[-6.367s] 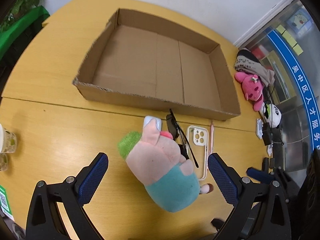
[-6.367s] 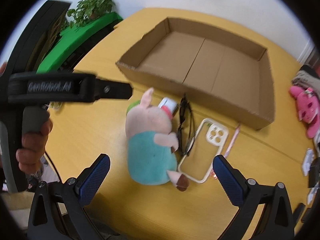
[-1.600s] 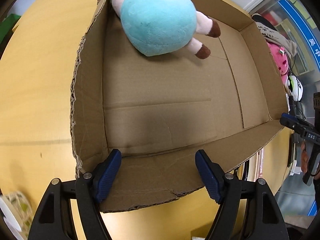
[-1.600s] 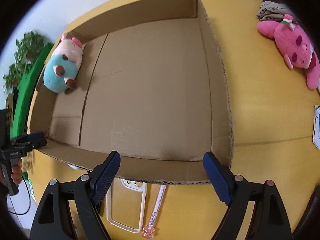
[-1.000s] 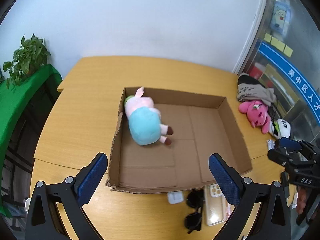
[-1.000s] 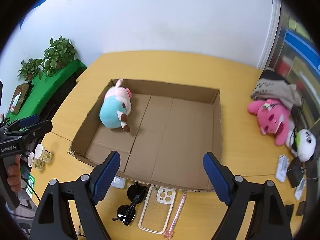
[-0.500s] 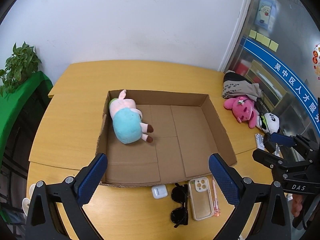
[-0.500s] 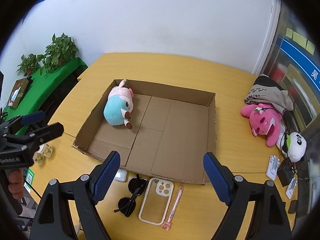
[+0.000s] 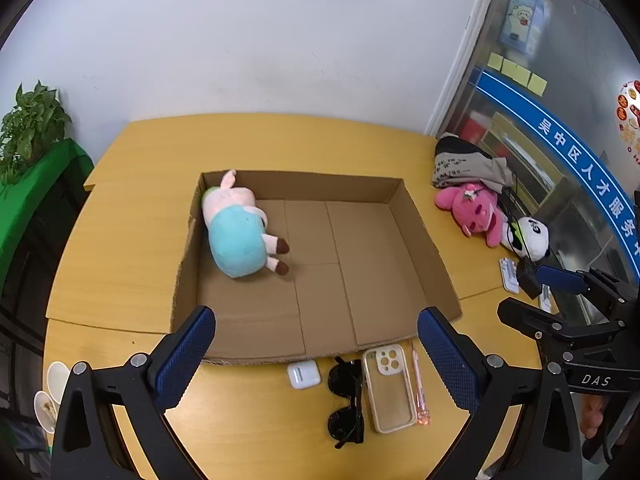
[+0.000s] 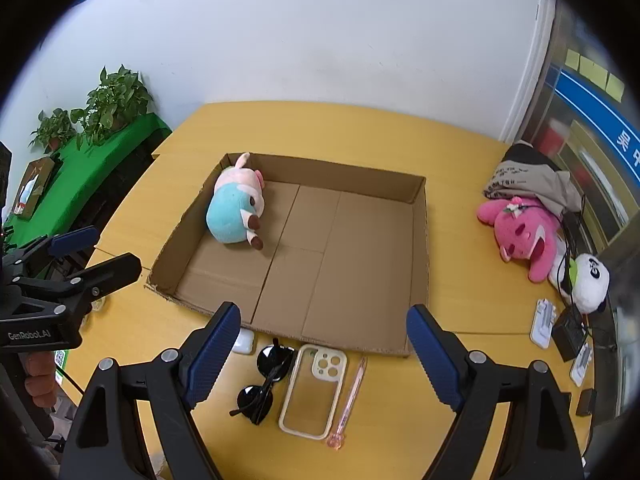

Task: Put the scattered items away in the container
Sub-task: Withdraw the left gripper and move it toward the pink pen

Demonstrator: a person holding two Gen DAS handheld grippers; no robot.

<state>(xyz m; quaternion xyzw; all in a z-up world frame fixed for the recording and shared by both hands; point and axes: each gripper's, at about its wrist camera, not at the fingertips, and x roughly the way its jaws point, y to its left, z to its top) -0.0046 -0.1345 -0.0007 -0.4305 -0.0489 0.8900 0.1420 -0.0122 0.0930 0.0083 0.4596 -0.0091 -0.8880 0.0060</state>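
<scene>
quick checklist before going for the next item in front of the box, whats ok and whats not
1. Left gripper free to grasp: ok, jaws wide apart, nothing between them.
2. Right gripper free to grasp: ok, jaws wide apart, nothing held.
3. Room in the cardboard box: ok, only the pig plush lies in it, at its left end.
4. Items left outside: not ok, earbud case, sunglasses, phone case and pink pen lie on the table by the near wall.
5. Spacing for a clean pick: not ok, sunglasses, phone case and pen lie close side by side.
6. Sunglasses arms folded: cannot tell.
</scene>
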